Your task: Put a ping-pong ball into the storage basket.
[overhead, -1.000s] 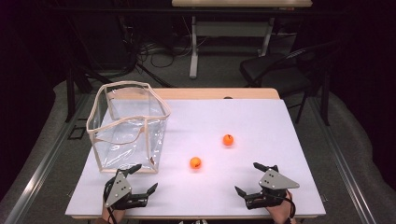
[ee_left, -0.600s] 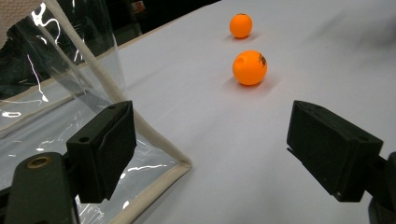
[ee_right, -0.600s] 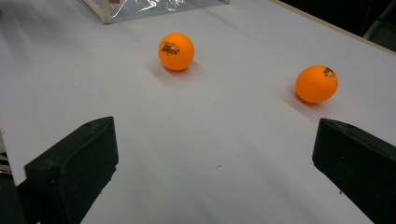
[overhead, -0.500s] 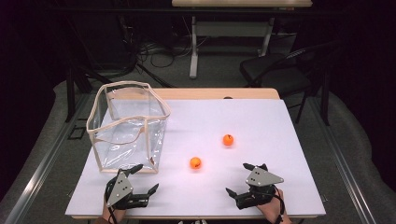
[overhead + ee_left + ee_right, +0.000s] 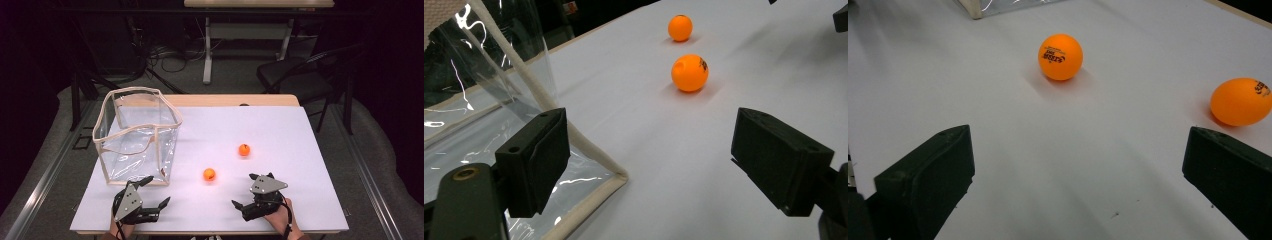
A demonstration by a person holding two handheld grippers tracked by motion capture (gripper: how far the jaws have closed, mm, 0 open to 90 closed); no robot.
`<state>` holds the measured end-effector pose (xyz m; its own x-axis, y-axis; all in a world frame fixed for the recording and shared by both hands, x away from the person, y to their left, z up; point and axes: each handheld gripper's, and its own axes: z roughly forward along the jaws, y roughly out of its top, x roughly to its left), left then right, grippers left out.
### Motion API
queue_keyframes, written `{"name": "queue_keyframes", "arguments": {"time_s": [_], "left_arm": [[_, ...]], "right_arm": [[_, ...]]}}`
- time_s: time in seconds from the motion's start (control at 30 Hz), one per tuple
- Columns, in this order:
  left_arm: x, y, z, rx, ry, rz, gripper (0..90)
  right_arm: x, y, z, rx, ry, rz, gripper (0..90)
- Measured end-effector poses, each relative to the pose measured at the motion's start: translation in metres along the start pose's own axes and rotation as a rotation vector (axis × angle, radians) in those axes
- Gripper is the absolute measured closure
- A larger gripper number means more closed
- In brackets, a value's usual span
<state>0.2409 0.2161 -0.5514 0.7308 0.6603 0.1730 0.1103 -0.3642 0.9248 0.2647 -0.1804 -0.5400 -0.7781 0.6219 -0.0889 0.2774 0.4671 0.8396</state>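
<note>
I see the white table (image 5: pixel 300 150) carrying three things. A clear plastic bin (image 5: pixel 137 137) with cream edging stands at about nine o'clock from the table's centre. Two orange balls rest apart on bare surface: the near ball (image 5: pixel 209 174) around six o'clock, the far ball (image 5: pixel 244 149) toward three.

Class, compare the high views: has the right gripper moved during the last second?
Yes. The right gripper has shifted left along the table's near edge, toward the nearer ball.
</note>
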Motion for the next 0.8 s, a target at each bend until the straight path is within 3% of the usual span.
{"name": "queue_keyframes", "arguments": {"time_s": [0.8], "left_arm": [[0.000, 0.001, 0.000, 0.005, -0.005, 0.011, 15.9]], "right_arm": [[0.004, 0.016, 0.031, 0.054, 0.052, 0.009, 0.0]]}}
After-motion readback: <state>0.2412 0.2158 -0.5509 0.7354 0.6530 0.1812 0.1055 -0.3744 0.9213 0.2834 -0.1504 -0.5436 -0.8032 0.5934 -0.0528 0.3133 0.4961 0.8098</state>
